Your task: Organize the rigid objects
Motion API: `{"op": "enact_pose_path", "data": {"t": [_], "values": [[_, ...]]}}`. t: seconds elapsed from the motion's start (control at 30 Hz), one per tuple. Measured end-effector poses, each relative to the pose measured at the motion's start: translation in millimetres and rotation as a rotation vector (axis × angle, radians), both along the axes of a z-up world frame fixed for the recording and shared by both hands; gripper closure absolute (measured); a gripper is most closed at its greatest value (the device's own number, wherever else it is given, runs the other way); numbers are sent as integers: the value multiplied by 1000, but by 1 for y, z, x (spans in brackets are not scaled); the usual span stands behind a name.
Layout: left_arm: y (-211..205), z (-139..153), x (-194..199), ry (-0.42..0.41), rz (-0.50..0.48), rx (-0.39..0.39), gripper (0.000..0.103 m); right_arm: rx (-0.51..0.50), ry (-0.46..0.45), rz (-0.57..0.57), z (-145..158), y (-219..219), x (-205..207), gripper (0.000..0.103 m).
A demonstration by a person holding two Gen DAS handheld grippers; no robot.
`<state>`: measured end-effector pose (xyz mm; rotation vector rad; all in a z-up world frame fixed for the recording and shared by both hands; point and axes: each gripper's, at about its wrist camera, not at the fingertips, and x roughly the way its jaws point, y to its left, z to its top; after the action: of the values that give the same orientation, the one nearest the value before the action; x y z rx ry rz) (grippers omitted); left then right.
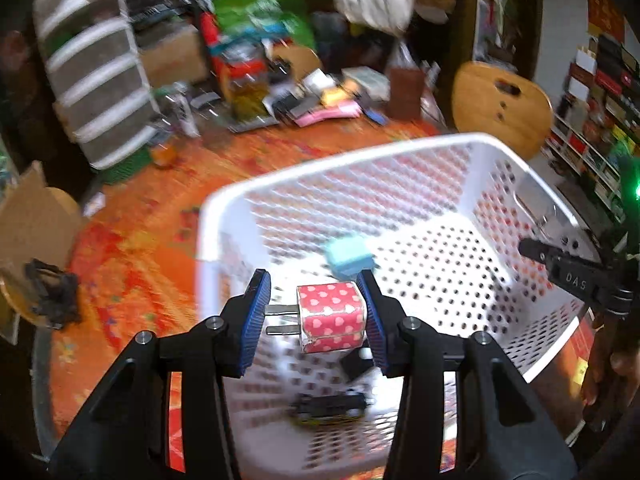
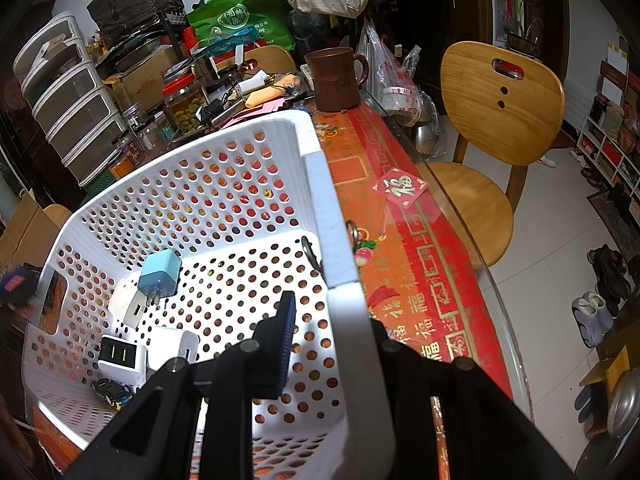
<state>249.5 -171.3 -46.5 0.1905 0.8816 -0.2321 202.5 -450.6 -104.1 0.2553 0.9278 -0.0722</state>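
My left gripper [image 1: 314, 292] is shut on a red charger with white hearts [image 1: 332, 318], whose prongs point left, and holds it in the air over the white perforated basket [image 1: 340, 160]. Below it in the basket lie a blue charger [image 1: 348, 258], a black item [image 1: 356, 362] and a toy car [image 1: 328, 404]. My right gripper [image 2: 332, 314] is shut on the right wall of the basket [image 2: 332, 240], one finger inside and the other hidden outside. The right wrist view shows the blue charger [image 2: 158, 276], white chargers [image 2: 118, 354] and the toy car [image 2: 112, 392] in the basket.
The basket stands on a table with a red-orange cloth [image 2: 400, 240] under glass. At the back are jars [image 2: 182, 106], a brown mug [image 2: 334, 80], a drawer unit [image 2: 68, 92] and a green bag [image 2: 240, 20]. A wooden chair [image 2: 500, 104] stands right of the table edge.
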Motion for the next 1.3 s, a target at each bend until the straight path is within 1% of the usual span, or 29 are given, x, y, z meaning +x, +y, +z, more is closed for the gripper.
{"op": "enact_pose_path", "data": {"t": [0.1, 0.13, 0.17, 0.2, 0.23, 0.27, 0.3, 0.37, 0.4, 0.43, 0.47, 0.5, 0.53, 0.57, 0.6, 0.63, 0.7, 0.77, 0.8, 0.87, 0.9, 0.93, 1.0, 1.07, 1.1, 1.13, 1.17, 1.3], "values": [[-13, -17, 10, 57, -32, -15, 59, 0, 0, 2, 1, 1, 0, 79], [-13, -18, 10, 64, -42, -31, 52, 1, 1, 2, 1, 1, 0, 79], [-9, -16, 10, 55, -44, -47, 39, 0, 1, 3, 1, 1, 0, 79], [-2, -9, 6, 31, -35, -67, 33, 0, 1, 4, 1, 1, 0, 79], [9, 1, 0, 0, -25, -95, 23, 0, 0, 5, 1, 1, 0, 79], [22, 9, -5, -23, -18, -117, 17, 0, -1, 5, 1, 2, -1, 79], [40, 21, -16, -59, -2, -143, 15, 1, 0, 5, 1, 1, 0, 79], [78, 37, -30, -107, 44, -169, 2, 2, 0, 5, 1, 1, 0, 79], [98, 41, -38, -139, 76, -177, 1, 2, 1, 3, 2, 2, 0, 79], [125, 42, -46, -177, 129, -177, 1, 3, 1, 4, 1, 1, 0, 79], [144, 39, -48, -188, 166, -165, 1, 3, 0, 5, 2, 1, 0, 79], [162, 29, -47, -183, 212, -133, 1, 3, -1, 5, 2, 1, 1, 79], [176, 15, -42, -157, 248, -98, 1, 3, -1, 5, 2, 0, 1, 79], [186, 2, -36, -123, 264, -80, 1, 4, -1, 5, 2, 0, 1, 79], [194, -17, -29, -69, 273, -72, 1, 5, -1, 3, 2, 0, 1, 79], [200, -39, -20, -10, 270, -75, 1, 6, -2, 2, 1, -1, 1, 79], [204, -71, -10, 59, 268, -68, 5, 4, -1, 1, 1, 0, 1, 79], [203, -98, 0, 110, 259, -66, 16, 1, 1, 1, 2, -1, 1, 79], [201, -109, 4, 136, 251, -76, 19, 0, 2, 1, 2, -1, 1, 79], [197, -123, 8, 170, 242, -97, 28, -2, 4, -1, 2, -1, 1, 79], [194, -128, 10, 175, 244, -101, 29, -2, 4, -1, 2, -1, 1, 79], [194, -130, 10, 170, 248, -116, 30, -2, 4, -1, 2, -1, 1, 79], [191, -132, 12, 168, 253, -118, 35, -3, 5, -2, 2, -1, 1, 79], [185, -131, 11, 164, 240, -117, 53, -4, 6, -2, 2, -2, 1, 79], [182, -130, 10, 161, 238, -111, 57, -4, 5, -2, 2, -2, 1, 79], [180, -127, 10, 161, 234, -108, 64, -3, 4, -1, 2, -2, 1, 79], [178, -127, 10, 160, 231, -106, 67, -2, 4, -2, 2, -2, 1, 79], [168, -126, 9, 153, 219, -103, 67, -3, 5, 0, 2, -2, 1, 79]]}}
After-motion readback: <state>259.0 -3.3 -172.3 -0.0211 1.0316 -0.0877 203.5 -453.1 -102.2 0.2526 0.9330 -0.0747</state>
